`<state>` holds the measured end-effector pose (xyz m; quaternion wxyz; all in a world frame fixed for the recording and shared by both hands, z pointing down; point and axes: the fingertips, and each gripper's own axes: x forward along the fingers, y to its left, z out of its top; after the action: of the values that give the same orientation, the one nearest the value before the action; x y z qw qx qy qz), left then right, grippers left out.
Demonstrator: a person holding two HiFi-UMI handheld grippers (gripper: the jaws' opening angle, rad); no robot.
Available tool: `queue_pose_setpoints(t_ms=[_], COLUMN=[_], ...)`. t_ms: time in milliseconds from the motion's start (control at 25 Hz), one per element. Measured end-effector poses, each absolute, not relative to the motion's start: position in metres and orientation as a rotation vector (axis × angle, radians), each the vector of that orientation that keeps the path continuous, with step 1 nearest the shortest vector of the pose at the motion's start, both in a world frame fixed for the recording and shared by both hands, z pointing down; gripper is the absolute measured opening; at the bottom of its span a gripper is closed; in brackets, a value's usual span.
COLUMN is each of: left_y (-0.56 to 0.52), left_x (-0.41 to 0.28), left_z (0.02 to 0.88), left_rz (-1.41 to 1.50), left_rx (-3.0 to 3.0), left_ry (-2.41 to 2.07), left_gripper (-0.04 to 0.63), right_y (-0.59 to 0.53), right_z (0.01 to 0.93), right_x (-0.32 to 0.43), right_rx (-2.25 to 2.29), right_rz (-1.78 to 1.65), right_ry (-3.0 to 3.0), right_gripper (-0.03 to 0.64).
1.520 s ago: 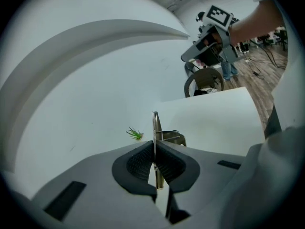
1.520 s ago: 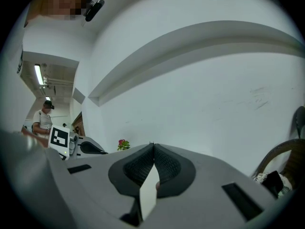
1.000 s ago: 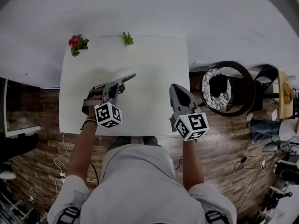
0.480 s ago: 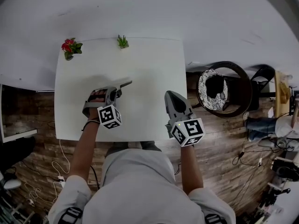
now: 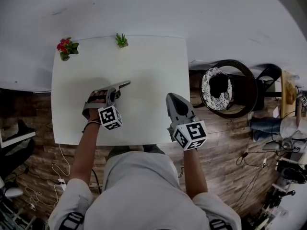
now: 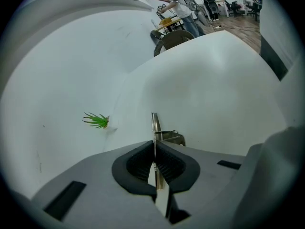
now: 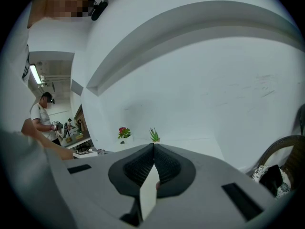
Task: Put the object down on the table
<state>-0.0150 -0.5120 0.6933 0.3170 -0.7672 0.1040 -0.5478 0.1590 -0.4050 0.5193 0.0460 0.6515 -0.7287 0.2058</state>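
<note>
My left gripper (image 5: 114, 93) (image 6: 155, 146) is shut on a thin flat metal tool (image 5: 121, 85) (image 6: 155, 124), over the left half of the white table (image 5: 153, 66). The tool sticks out past the jaws toward the table's middle. In the left gripper view I see it edge-on, with a small metal part (image 6: 170, 138) beside the blade just beyond the jaws. Whether the tool touches the tabletop I cannot tell. My right gripper (image 5: 171, 97) (image 7: 153, 147) is shut with nothing in it, near the table's front right edge.
A small red flower pot (image 5: 64, 48) (image 7: 124, 132) and a small green plant (image 5: 121, 40) (image 6: 97, 121) (image 7: 155, 135) stand at the table's far edge against the white wall. A round dark chair (image 5: 228, 87) stands right of the table. People stand in the background (image 7: 44, 116).
My left gripper has sunk toward the tabletop with the metal tool still held. The right gripper has barely shifted.
</note>
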Motion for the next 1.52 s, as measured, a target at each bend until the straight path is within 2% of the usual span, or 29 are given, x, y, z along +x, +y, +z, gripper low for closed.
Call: queue_pose_setpoints(t_ms=[400,640,920,1160,1520], left_y=[-0.511,-0.503,-0.502,-0.491,-0.478], left_x=[-0.012,-0.012,-0.013,-0.012,-0.009], left_z=[0.700,0.710,0.710,0.711,0.680], left_rz=[-1.452,-1.481,-1.501,-1.536,-1.432], left_rx=[-2.064,-2.086,-2.151,-2.299,-2.622], left_ry=[0.263,0.226,0.234,0.259,0.463], left_gripper=[0.027,0.068,0.078,0.146,0.152], right_y=[-0.416,-0.415,-0.414,-0.409,-0.399], right_z=[0.523,0.523,0.523,0.520,0.510], right_x=[0.155,0.154,0.153,0.153,0.147], right_rx=[1.971,1.973,1.976,1.980,1.962], right_rz=[0.636,0.640,0.641,0.629,0.593], right_ry=[-2.232,-2.226,-2.227,-2.231,-2.268], right_gripper=[0.009,0.009,0.009,0.009,0.009])
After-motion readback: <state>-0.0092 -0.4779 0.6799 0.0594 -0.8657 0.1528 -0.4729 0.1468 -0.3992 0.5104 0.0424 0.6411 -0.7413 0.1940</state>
